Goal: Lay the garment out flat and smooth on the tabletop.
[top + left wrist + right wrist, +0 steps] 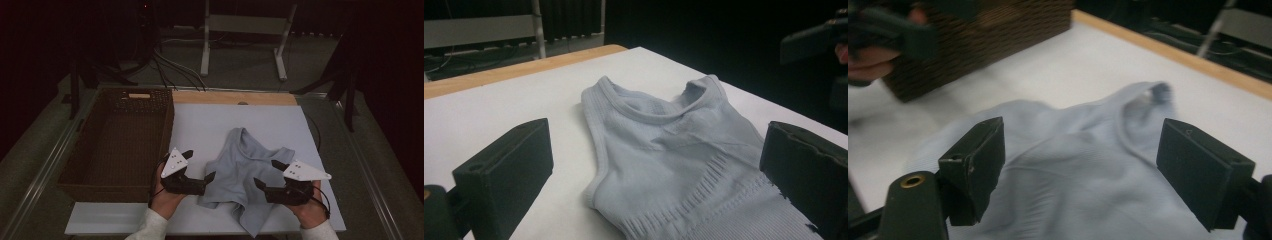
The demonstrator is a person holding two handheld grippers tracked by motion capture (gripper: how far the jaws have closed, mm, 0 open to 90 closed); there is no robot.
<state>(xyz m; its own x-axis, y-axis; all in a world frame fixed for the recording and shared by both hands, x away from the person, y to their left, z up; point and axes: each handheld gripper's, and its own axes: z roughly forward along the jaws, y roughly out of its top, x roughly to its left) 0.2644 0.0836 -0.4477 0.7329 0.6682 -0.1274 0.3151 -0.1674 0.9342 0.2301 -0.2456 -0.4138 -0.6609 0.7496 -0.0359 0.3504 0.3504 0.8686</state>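
Note:
A pale blue-grey sleeveless top (pixel 245 172) lies crumpled on the white table (pixel 215 125), neck opening toward the far side. My left gripper (pixel 200 165) stands open at the garment's left edge, jaws wide apart with nothing between them. In the left gripper view the top (pixel 674 155) lies just ahead, its ribbed hem nearest. My right gripper (pixel 267 174) is open at the garment's right edge. The right gripper view puts the top (pixel 1078 160) under and ahead of the wide-spread jaws, somewhat blurred.
A dark brown wicker basket (pixel 80 172) stands on the left of the table, empty, also seen as the basket (pixel 998 35) beyond the cloth. A wooden strip (pixel 235 97) runs along the far edge. Cables and a white stand (pixel 245 25) are on the floor behind.

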